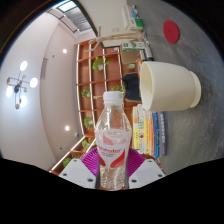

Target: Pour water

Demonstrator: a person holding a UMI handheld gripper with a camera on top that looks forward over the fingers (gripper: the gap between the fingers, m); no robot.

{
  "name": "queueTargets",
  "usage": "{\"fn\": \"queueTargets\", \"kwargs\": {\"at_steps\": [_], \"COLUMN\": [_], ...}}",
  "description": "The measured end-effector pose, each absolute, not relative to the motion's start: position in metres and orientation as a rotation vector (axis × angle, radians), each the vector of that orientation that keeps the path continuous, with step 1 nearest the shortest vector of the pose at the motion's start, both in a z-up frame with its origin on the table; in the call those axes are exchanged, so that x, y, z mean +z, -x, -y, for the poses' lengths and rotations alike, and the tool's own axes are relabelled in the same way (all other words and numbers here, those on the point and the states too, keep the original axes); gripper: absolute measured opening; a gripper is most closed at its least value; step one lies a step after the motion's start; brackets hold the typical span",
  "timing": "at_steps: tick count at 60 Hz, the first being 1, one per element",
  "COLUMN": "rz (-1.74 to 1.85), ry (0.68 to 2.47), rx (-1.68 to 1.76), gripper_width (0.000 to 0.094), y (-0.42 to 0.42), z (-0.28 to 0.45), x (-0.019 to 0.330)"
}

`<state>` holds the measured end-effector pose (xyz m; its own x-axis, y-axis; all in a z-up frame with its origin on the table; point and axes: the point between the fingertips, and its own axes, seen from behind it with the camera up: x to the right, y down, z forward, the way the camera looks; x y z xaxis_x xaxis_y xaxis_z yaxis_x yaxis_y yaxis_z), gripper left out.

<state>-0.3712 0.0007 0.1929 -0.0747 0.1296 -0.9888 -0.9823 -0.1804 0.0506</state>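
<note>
In the gripper view, a clear plastic water bottle (113, 140) is seen upright between the two fingers of the tool (112, 172). The pink pads (92, 160) are pressed against its lower body on both sides, so the tool is closed on the bottle just below the label band. The white cap (115, 97) appears to be in place, though this cannot be made out for certain. Whether the bottle is full cannot be told.

Just beyond and to one side of the bottle's shoulder, a cream-coloured cup (170, 86) is seen lying tilted, with its open mouth turned toward the bottle neck. What supports the cup is not shown. Behind both, wooden shelves (105, 70) with green plants are visible, and ceiling lights (20, 82) are seen at the far side; the whole scene appears rotated, which suggests that the tool is held at an angle.

The bottle is judged to be light if part empty and moderately heavy if full. Its thin wall is expected to yield under pressure, and the smooth plastic may slip. A hold at the labelled waist, where the body is stiffer, is judged the soundest; a hard squeeze is best avoided, since water could be forced out once the cap is off.
</note>
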Motion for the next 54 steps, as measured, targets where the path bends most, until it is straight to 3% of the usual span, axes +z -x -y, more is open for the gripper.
{"fn": "queueTargets", "kwargs": {"at_steps": [24, 34, 41, 54], "rz": [-1.409, -1.381, -1.214, -0.675], "ry": [0.794, 0.896, 1.07, 1.475], "rx": [1.764, 1.702, 1.568, 0.88], "gripper_width": [0.0356, 0.0356, 0.0355, 0.0357], "y": [0.329, 0.336, 0.351, 0.329], "z": [-0.021, -0.015, -0.01, -0.007], "x": [0.212, 0.204, 0.207, 0.232]}}
